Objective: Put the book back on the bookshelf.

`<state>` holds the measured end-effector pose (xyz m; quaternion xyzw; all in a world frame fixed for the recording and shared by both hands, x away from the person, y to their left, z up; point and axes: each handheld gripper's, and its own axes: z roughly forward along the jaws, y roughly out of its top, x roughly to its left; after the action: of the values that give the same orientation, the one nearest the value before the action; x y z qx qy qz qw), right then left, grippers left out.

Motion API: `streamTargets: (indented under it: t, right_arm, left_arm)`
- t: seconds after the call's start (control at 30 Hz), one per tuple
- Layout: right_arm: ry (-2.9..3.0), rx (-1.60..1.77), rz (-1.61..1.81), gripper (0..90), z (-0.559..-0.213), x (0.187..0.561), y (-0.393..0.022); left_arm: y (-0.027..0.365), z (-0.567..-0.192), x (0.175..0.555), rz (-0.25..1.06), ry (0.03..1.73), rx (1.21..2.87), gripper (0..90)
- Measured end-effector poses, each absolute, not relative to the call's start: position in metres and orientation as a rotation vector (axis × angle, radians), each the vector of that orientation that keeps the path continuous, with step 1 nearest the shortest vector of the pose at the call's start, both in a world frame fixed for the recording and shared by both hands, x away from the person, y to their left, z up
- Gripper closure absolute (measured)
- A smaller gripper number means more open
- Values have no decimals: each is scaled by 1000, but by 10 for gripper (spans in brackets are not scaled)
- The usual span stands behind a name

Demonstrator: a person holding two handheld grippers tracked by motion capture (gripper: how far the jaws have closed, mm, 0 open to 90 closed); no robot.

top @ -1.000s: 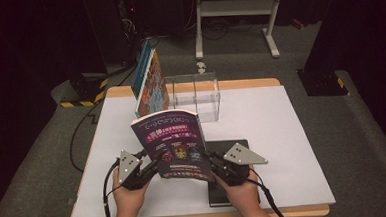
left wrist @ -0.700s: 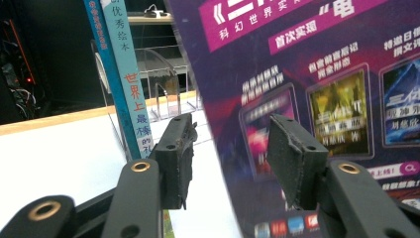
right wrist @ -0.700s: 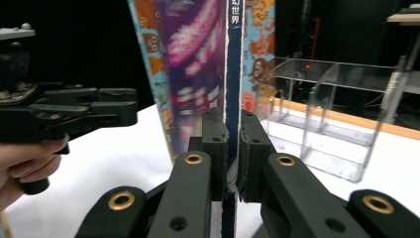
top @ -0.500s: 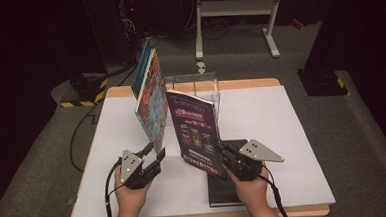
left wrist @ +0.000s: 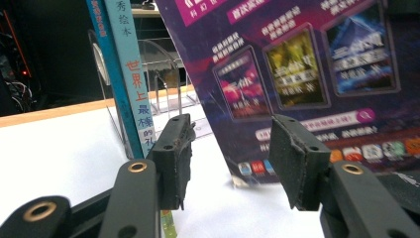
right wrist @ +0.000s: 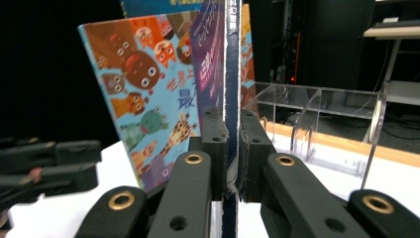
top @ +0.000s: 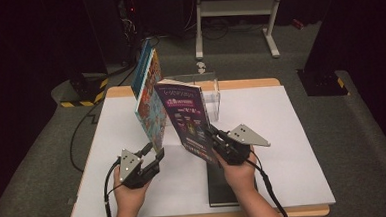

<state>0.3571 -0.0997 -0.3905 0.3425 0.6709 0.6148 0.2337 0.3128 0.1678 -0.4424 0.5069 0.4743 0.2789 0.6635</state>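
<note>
The right claw (top: 216, 140) pinches the purple book (top: 186, 120) upright (apparently lifted) beside the cartoon book (top: 148, 108); left claw (top: 153, 158) spread nearby.

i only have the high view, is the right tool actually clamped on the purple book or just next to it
Observer: Clamped. In the right gripper view the right tool has both jaws pressed on the purple book's edge.
Operator: and the left tool, holding anything
Observer: No. The left gripper view shows the left tool open, with bare white table seen through the gap.
Operator: is the clear rack behind it empty
Observer: The rack slots seen from the right gripper view are empty; the cartoon book stands upright to the left of the purple one.
</note>
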Motion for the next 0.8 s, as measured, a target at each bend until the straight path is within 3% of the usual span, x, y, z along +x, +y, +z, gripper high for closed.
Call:
streamTargets:
  t: [0.23, 0.8]
  right_arm:
    - [1822, 965, 1682, 841, -392, 370, -96]
    - [1806, 943, 1637, 837, -411, 336, -101]
  left_arm:
    - [169, -443, 313, 624, 1073, 1143, 514]
    - [155, -431, 309, 551, 1018, 1167, 408]
